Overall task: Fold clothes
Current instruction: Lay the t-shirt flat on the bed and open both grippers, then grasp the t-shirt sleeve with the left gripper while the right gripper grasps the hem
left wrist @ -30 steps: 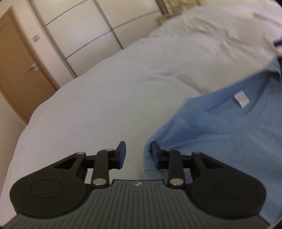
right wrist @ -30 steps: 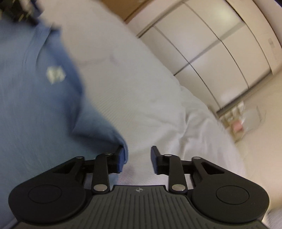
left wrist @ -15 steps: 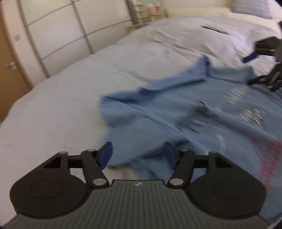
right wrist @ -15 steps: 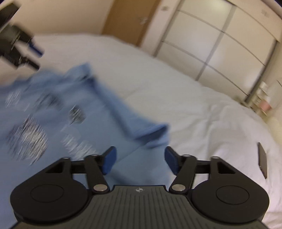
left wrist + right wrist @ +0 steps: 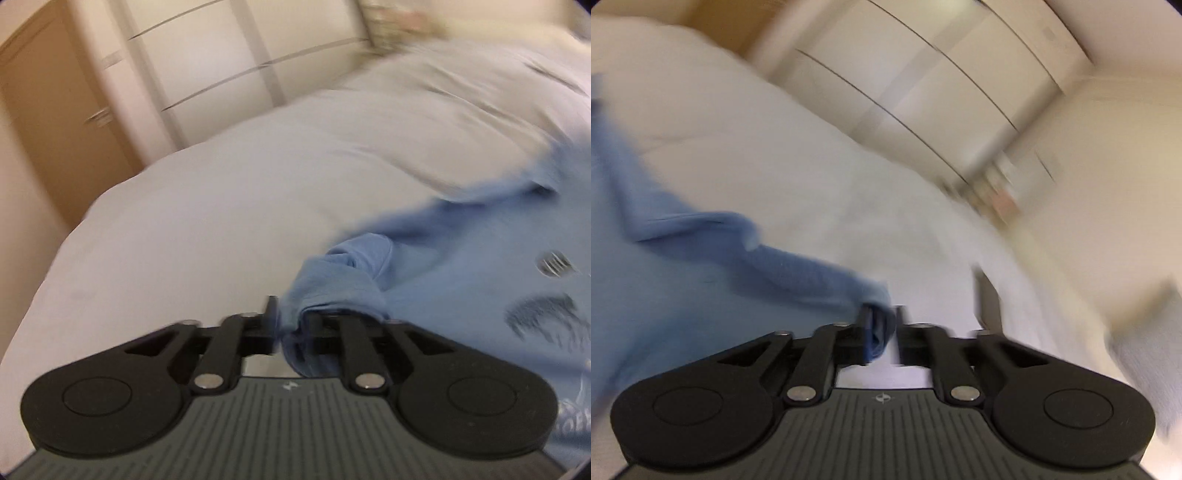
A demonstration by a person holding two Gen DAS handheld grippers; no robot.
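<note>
A light blue T-shirt (image 5: 461, 258) with a dark print lies on the white bed (image 5: 221, 221), filling the right side of the left wrist view. My left gripper (image 5: 291, 317) has its jaws closing on a bunched fold of the shirt's edge, and the cloth hides the right finger. In the right wrist view the same T-shirt (image 5: 683, 277) stretches in from the left. A twisted end of it sits between the jaws of my right gripper (image 5: 882, 325), which are closing and pinch it. Both views are blurred by motion.
White wardrobe doors (image 5: 221, 55) and a brown door (image 5: 55, 110) stand beyond the bed. The right wrist view shows the wardrobe (image 5: 923, 74), a dark flat object (image 5: 988, 295) on the bedding (image 5: 812, 166), and a pale grey cushion-like shape (image 5: 1145, 350) at the right.
Both grippers stood wide open over the shirt half a second ago; now each has closed on a bunch of its cloth. Both views have swung and the shirt has shifted.
</note>
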